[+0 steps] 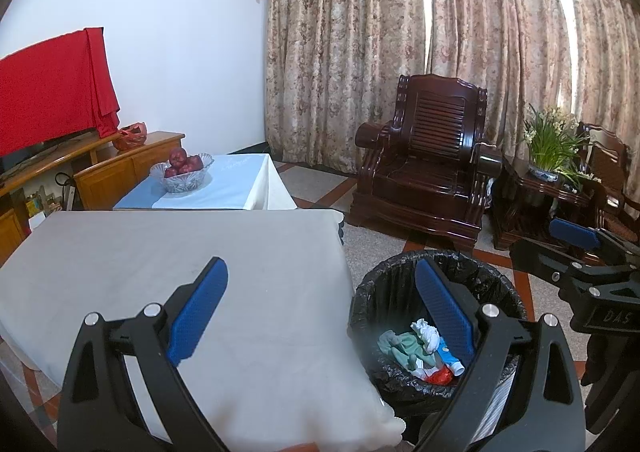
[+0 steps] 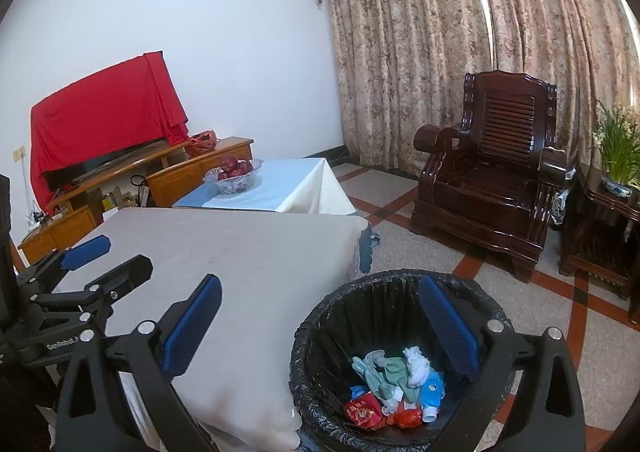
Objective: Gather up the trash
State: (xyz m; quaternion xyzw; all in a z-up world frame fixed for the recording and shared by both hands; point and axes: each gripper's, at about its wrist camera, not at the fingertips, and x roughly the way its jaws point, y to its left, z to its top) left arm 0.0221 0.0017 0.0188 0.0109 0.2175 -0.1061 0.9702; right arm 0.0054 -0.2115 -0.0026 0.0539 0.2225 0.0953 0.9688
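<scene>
Looking across a living room, we see at far left a red cloth (image 2: pixel 104 112) draped over a screen on a wooden cabinet (image 2: pixel 132 176), then a glass bowl of apples (image 2: pixel 234 174) on a small table under a pale blue runner. Nearer, our main table (image 1: pixel 160 252) lies under a bare white cloth. To its right stands the bin (image 2: pixel 320 332), lined with a black bag, touching or just beside the table's corner. Beyond it sit a dark wooden armchair (image 2: pixel 492 168), a potted plant (image 2: pixel 618 156) on a side table, and floral curtains (image 1: pixel 440 52) with daylight behind.

We hold both grippers empty, fingers wide apart: the left gripper (image 1: pixel 320 312) spans the table edge and bin, the right gripper (image 2: pixel 320 328) hovers above the bin's mouth.

The trash (image 2: pixel 396 388) lies at the bottom of the bin: green crumpled material, a white wad, a blue-and-white tube and red wrappers.

Each right finger covers part of the bin's rim, the printing on the wrappers is too small for us to read, and the plant is cut off at the right wrist view's edge.
</scene>
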